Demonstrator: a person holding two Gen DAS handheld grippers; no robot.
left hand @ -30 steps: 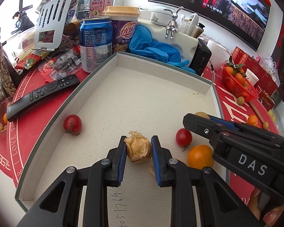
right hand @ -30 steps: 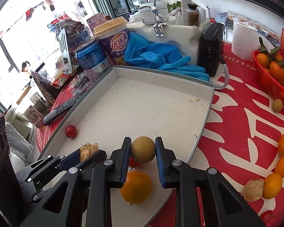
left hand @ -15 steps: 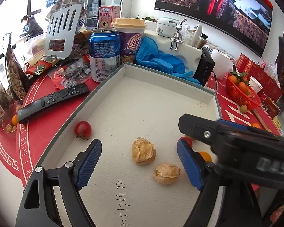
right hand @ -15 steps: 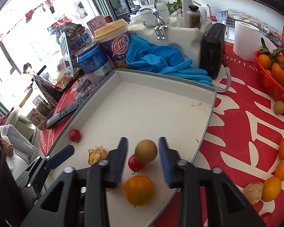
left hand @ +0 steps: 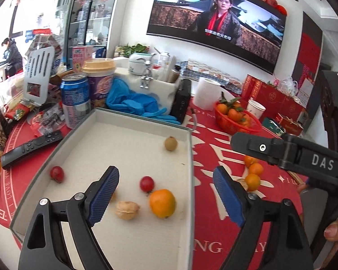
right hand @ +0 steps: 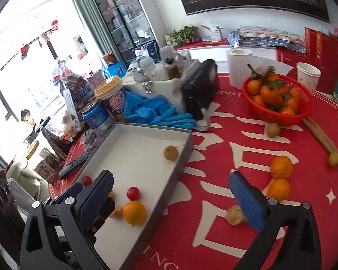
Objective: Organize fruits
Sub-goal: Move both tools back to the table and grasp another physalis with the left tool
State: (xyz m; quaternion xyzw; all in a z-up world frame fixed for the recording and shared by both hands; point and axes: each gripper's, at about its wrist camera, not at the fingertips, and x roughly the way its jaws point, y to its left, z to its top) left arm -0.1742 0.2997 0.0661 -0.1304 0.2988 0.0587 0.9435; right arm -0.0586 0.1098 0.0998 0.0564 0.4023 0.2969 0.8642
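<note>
The grey tray (left hand: 190,157) with a white floor holds a round brown fruit (left hand: 170,143) near its far right wall. It also holds two cherry tomatoes (left hand: 57,172) (left hand: 147,183), an orange (left hand: 162,203) and a papery husked fruit (left hand: 126,210). My left gripper (left hand: 164,170) hovers above the tray's near part, its jaws opening, touching nothing. My right gripper (right hand: 170,175) hangs over the tray's right rim (right hand: 180,164), jaws opening wide and empty. The brown fruit (right hand: 170,153) lies beyond it.
On the red cloth to the right lie a husked fruit (right hand: 235,214), two oranges (right hand: 281,167) (right hand: 278,189) and small green fruits (right hand: 272,130). A red basket (right hand: 279,118) of oranges stands behind. Cans, cups, blue gloves (left hand: 135,105) and a remote (left hand: 31,147) crowd the tray's far and left sides.
Both grippers opened: the left let go of the husked fruit, the right of the brown fruit. Both drew back and rose. The brown fruit now lies farther back in the tray.
</note>
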